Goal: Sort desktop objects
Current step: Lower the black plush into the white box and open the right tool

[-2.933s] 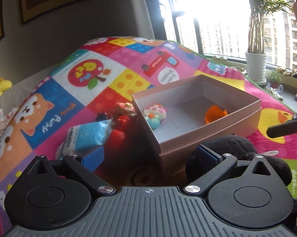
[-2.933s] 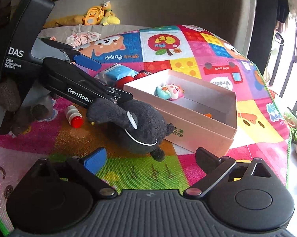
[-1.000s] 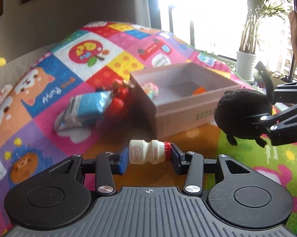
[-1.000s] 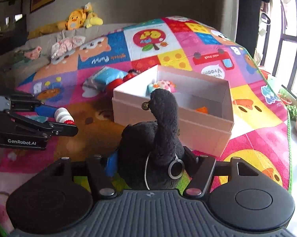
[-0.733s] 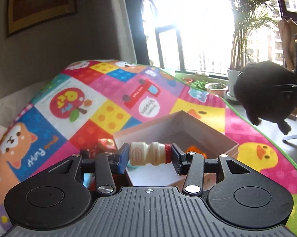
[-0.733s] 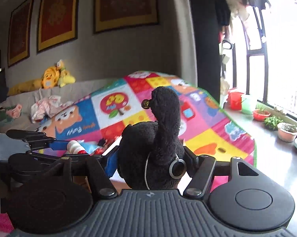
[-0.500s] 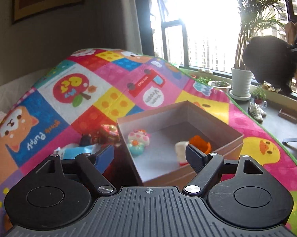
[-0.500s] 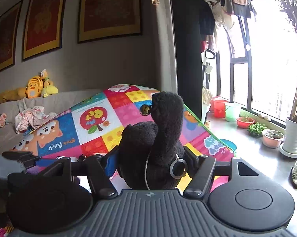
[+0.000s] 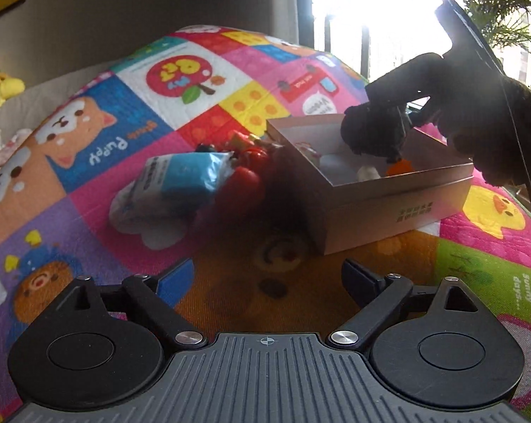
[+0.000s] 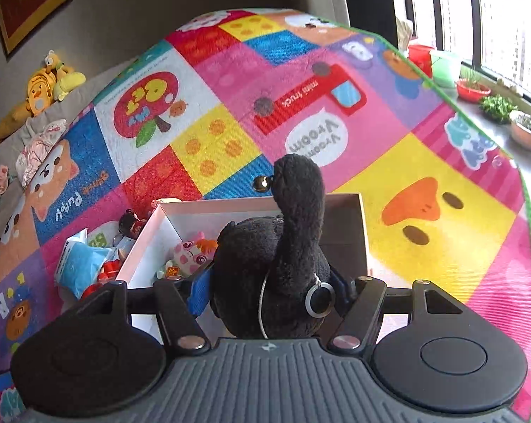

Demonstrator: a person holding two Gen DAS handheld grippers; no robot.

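Since half a second ago you have brought your right gripper (image 10: 270, 290) down from high in the room to just over the pink box (image 10: 350, 225), and the black plush toy (image 10: 276, 275) it carries now hangs over the box's open top. Your right jaws are closed on the plush's body, one blue pad pressed into its left side, its long dark limb sticking up toward the far rim. From your left wrist view the same black plush toy (image 9: 374, 134) shows dark against the window, dipping into the pink box (image 9: 399, 201) from the right. Your left gripper (image 9: 267, 276) has dropped back low over the colourful play mat (image 9: 99, 148), short of the box, with its jaws spread wide and nothing between them. Inside the box you can see a small pink-and-white figure (image 10: 193, 252), an orange piece (image 9: 399, 166) and a pale object beside it that is too blurred to name. Left of the box on the mat lie a blue packet (image 9: 180, 179) and some red toys (image 9: 247, 172), touching each other.
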